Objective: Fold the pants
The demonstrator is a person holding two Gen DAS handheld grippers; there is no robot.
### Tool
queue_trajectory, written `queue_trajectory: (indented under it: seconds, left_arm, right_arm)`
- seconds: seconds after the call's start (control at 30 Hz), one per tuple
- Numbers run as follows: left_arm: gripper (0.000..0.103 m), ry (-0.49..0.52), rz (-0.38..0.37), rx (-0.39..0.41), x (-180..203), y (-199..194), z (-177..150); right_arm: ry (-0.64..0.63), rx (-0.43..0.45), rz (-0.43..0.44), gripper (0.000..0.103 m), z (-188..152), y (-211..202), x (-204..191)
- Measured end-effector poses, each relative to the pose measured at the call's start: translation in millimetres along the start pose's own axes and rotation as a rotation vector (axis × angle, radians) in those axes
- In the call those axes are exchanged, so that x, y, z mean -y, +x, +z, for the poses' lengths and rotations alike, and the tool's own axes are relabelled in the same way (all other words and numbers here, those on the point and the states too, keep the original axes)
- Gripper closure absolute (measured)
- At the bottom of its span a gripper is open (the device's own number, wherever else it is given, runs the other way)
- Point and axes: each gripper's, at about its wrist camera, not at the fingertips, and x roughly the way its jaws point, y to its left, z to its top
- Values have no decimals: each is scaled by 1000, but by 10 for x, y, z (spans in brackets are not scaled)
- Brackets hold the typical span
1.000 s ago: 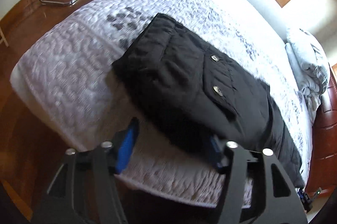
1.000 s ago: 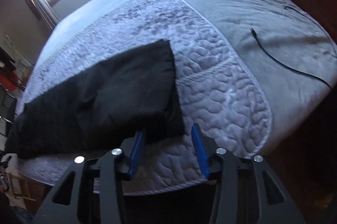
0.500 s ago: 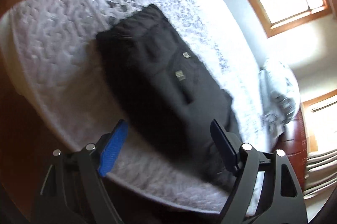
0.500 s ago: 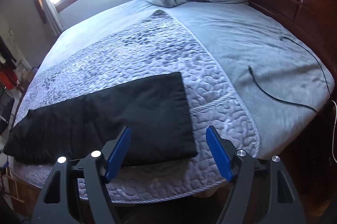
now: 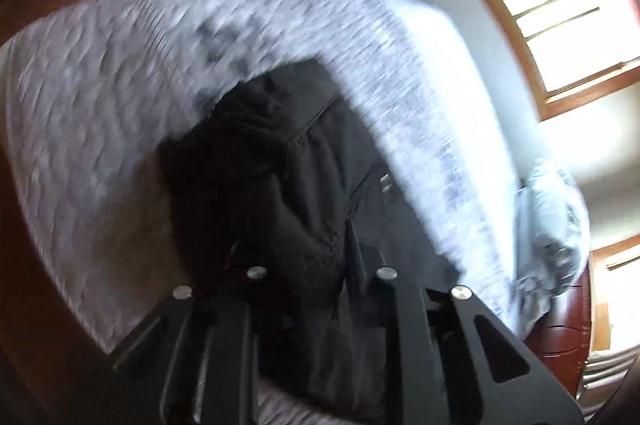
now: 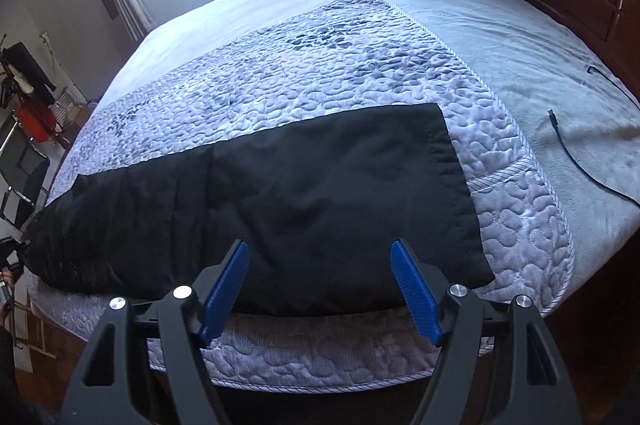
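The right gripper [image 6: 320,289] hovers low at the near edge of the bed [image 6: 520,37], jaws spread wide and holding nothing, its blue pads [image 6: 226,289] framing the near side of the black pants [image 6: 280,193], which lie flat along the quilt [image 6: 320,73]. The left gripper [image 5: 296,265] is pressed into bunched dark cloth at the pants' waist end; blur hides whether it grips. Bare quilt lies beyond the pants, and a black cable [image 6: 576,157] on the sheet to the right.

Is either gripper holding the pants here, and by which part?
The left gripper is shut on bunched waist-end fabric of the black pants. The right gripper is open, holding nothing.
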Motion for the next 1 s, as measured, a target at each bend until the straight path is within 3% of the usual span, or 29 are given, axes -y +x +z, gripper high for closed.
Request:
queue_trajectory:
  seconds: [0.07,0.13,0.23,0.3,0.37,0.4,0.43,0.5,0.63,0.7,0.8,0.9,1.0]
  left_arm:
    - [87,96,-3,73,140,-179,30]
    - [86,184,68,108,157,-178,-35]
    - [78,271,234,33,2,165,-152]
    - [72,277,258,47,-72,227,-261]
    - [40,270,273,99,-60,133,-315]
    - [14,267,295,129,-74,52,-360]
    - [11,266,320,179,-69,-52,-415]
    - [11,295,339,230,-67,-212,-513]
    - [9,398,422,249,89,-516,-847]
    - [7,435,425,258,218,-623,-995]
    - [4,507,400,238,456,-639,-1234]
    - [3,558,351,163,759,-476,-1484]
    - [3,605,329,98,918,-212,-1630]
  right_arm:
    - [4,-3,1,29,-2,14,-22]
    - [8,-2,9,29,-14,30,-28]
    - [20,-15,6,29,-19,97,-13]
    - [39,-18,4,29,-18,115,13]
    - [71,-6,16,28,-12,68,87]
    - [85,-3,13,26,-6,46,130]
    - [107,1,9,24,-4,9,219]
    - [161,10,3,24,-16,-58,424]
    - [250,32,-11,24,-64,-126,798]
    - [278,26,-16,24,-97,-105,940]
    - [357,-5,35,24,-184,29,1172]
    - [447,-37,85,25,-287,190,1343]
    - [530,-72,177,37,-365,394,1471]
